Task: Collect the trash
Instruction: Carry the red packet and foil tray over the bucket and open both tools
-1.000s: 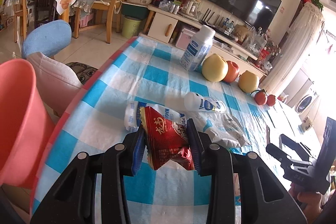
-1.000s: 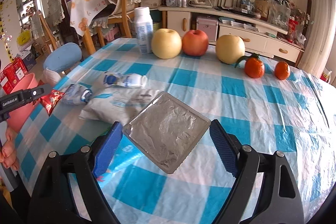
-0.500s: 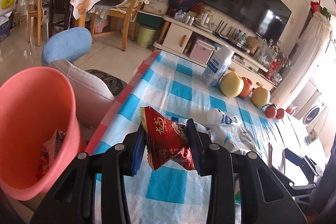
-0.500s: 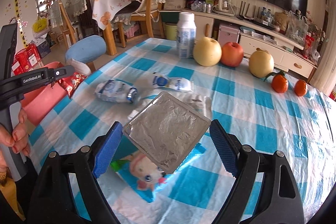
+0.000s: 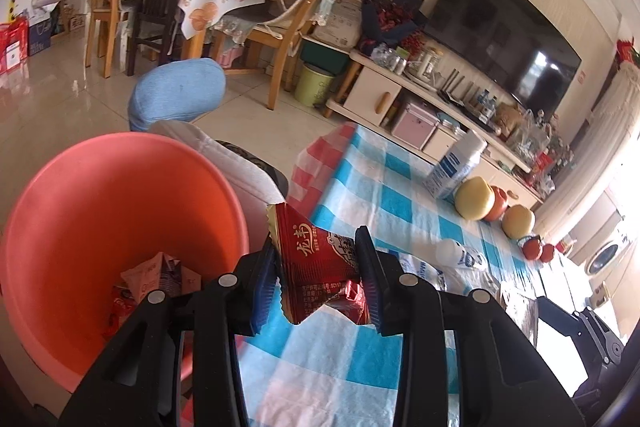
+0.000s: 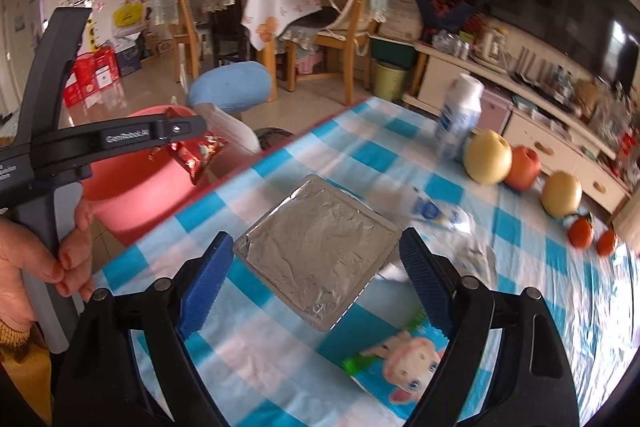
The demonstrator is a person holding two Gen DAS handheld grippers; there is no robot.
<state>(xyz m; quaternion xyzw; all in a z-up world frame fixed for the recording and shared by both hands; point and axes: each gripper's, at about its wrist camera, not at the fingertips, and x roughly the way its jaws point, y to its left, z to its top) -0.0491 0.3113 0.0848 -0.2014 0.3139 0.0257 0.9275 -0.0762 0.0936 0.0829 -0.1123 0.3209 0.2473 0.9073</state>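
My left gripper (image 5: 316, 247) is shut on a red snack wrapper (image 5: 320, 279), held above the table's left edge beside a pink bin (image 5: 100, 211) with wrappers at its bottom. In the right wrist view the same wrapper (image 6: 196, 155) hangs at the bin's (image 6: 132, 187) near rim, with a hand on that gripper's handle. My right gripper (image 6: 318, 239) stands wide, its pads pressed on two corners of a square silver foil packet (image 6: 320, 259) above the checked tablecloth (image 6: 256, 347). A small white bottle (image 6: 436, 211) and a cartoon-printed packet (image 6: 400, 359) lie on the table.
A tall white bottle (image 6: 460, 115), pears and an apple (image 6: 488, 163) and tangerines (image 6: 580, 231) stand along the far side. A blue-cushioned stool (image 6: 228, 87) sits beyond the bin. Wooden chairs, a covered dining table and a TV cabinet lie farther back.
Both grippers have moved left across the table toward the pink bin, each keeping its load. The bin's inside has come into the left wrist view.
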